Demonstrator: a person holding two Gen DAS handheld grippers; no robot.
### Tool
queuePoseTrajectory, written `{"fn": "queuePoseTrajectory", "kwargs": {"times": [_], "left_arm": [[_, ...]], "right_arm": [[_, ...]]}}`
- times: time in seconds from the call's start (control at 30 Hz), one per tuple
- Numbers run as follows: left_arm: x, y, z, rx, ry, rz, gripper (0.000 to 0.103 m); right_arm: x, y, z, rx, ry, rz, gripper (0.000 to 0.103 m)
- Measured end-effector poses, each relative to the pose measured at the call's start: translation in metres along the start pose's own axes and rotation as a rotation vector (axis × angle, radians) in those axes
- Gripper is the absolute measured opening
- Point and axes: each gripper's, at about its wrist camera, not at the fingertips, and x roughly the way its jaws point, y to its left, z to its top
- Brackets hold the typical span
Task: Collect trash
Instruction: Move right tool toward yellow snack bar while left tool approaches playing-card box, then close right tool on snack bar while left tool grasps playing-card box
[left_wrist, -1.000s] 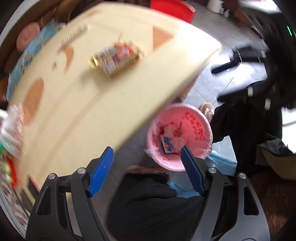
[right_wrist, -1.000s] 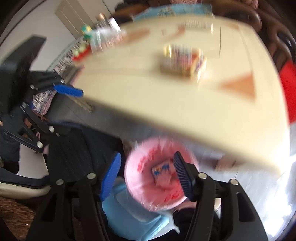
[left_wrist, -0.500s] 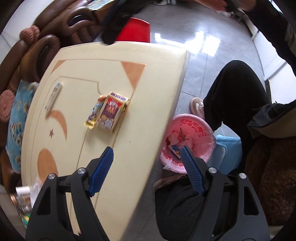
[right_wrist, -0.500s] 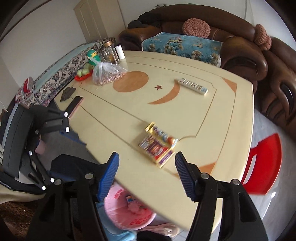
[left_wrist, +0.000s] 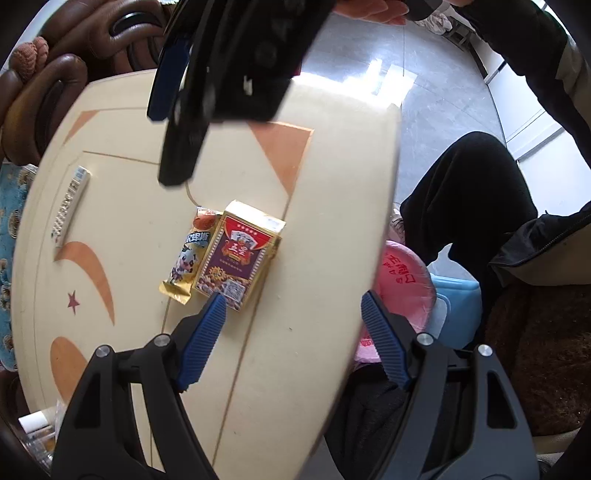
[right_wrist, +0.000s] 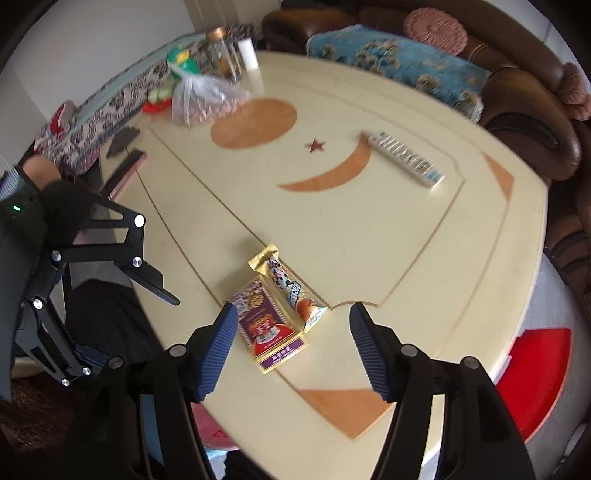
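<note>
While both tools, left tool (left_wrist: 291, 336) and right tool (right_wrist: 293, 345), gape wide and empty, we judge the box (right_wrist: 271, 328) light but crushable (grip its long sides) and the wrapper (right_wrist: 291, 288) touching it flimsy, near the tabletop (right_wrist: 369, 229) edge.

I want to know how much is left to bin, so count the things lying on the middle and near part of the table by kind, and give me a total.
Card box: 1
Snack wrapper: 1
Remote control: 1
Total: 3
The box and wrapper lie side by side, touching. Both grippers, left and right, are open and empty.
</note>
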Motion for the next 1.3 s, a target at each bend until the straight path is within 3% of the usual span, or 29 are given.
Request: {"fn": "queuePoseTrajectory", "kwargs": {"times": [0.43, 0.87, 1.17, 1.3], "left_arm": [[0.050, 0.034, 0.021, -0.008, 0.054, -0.068, 0.074], [0.084, 0.052, 0.023, -0.014, 0.125, -0.084, 0.075], [0.093, 0.061, 0.021, -0.012, 0.130, -0.074, 0.075], [0.097, 0.058, 0.022, 0.006, 0.131, -0.076, 0.083]], "right_arm": [[0.086, -0.026, 0.011, -0.058, 0.118, 0.076, 0.062], [0.124, -0.036, 0.014, -0.083, 0.169, 0.122, 0.062], [0.137, -0.042, 0.016, -0.057, 0.162, 0.193, 0.064], [0.137, -0.040, 0.017, -0.067, 0.155, 0.201, 0.067]]}}
